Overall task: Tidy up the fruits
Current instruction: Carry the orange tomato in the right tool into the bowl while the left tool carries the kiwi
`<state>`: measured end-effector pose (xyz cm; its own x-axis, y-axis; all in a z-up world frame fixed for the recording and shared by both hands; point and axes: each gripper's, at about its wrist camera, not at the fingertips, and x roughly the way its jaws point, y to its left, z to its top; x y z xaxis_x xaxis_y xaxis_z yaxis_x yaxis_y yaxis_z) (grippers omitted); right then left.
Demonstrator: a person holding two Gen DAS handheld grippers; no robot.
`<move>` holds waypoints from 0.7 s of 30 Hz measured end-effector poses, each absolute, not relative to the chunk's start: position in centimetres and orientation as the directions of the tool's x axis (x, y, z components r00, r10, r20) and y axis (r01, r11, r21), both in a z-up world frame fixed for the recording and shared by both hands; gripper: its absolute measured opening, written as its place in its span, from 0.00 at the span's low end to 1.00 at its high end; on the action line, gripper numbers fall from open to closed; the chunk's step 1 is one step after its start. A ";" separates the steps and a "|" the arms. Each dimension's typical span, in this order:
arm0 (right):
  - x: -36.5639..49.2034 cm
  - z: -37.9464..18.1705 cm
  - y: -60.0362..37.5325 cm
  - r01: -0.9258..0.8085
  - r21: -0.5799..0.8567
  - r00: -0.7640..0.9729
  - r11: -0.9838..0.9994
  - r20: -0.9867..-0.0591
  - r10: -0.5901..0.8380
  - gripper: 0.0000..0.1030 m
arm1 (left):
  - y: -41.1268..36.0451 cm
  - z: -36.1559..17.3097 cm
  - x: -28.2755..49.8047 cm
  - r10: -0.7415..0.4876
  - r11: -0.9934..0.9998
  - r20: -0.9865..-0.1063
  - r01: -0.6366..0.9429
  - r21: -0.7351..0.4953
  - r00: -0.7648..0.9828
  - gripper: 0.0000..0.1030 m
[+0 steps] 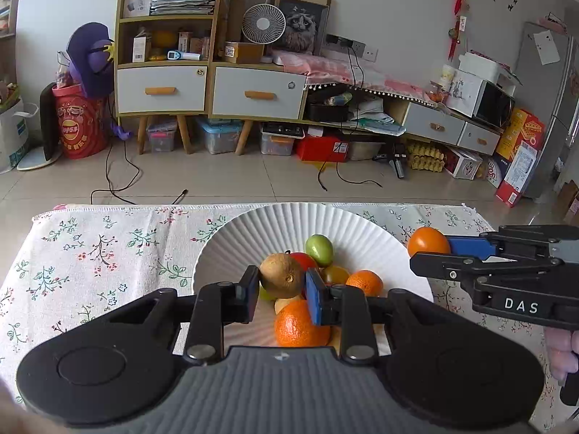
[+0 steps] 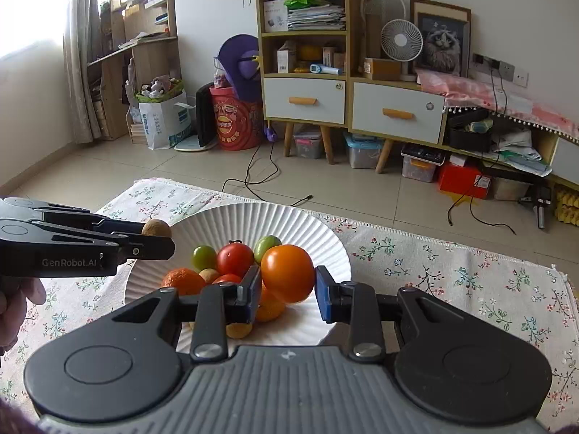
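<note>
Left gripper [image 1: 282, 294]: fingers closed on a brown kiwi [image 1: 282, 275], held above the white fluted plate [image 1: 253, 228] on the floral-cloth worktop [image 1: 108, 246]; right gripper [image 2: 287, 289]: fingers closed on an orange tomato [image 2: 287, 273] over the same plate. Risk, as judged: both round fruits are pinched at narrow contact and could roll free onto the piled fruit, scattering it. Only the right wrist view shows the two green tomatoes [image 2: 203, 257] together.

Both black plastic two-finger grippers [image 1: 282, 289] [image 2: 287, 287] are wearing blue pads [image 1: 314, 302]. Grey ribbed bases are showing silver screws [image 2: 366, 349]. White lettering is marking their sides.
</note>
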<state>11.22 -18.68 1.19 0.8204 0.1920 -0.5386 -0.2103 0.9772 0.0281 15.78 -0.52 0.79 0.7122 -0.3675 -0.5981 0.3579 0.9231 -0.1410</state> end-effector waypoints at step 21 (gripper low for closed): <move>14.9 -1.4 -19.5 -0.243 0.079 0.777 0.967 -0.580 0.242 0.28 | -2.2 -0.6 21.6 -0.404 0.913 -0.655 0.329 -0.242 0.638 0.23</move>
<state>14.87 -19.48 -1.42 0.7774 0.2424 -0.5804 -0.2425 0.9669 0.0790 21.62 -2.18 -0.63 0.6381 -0.4043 -0.6552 0.3295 0.9126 -0.2423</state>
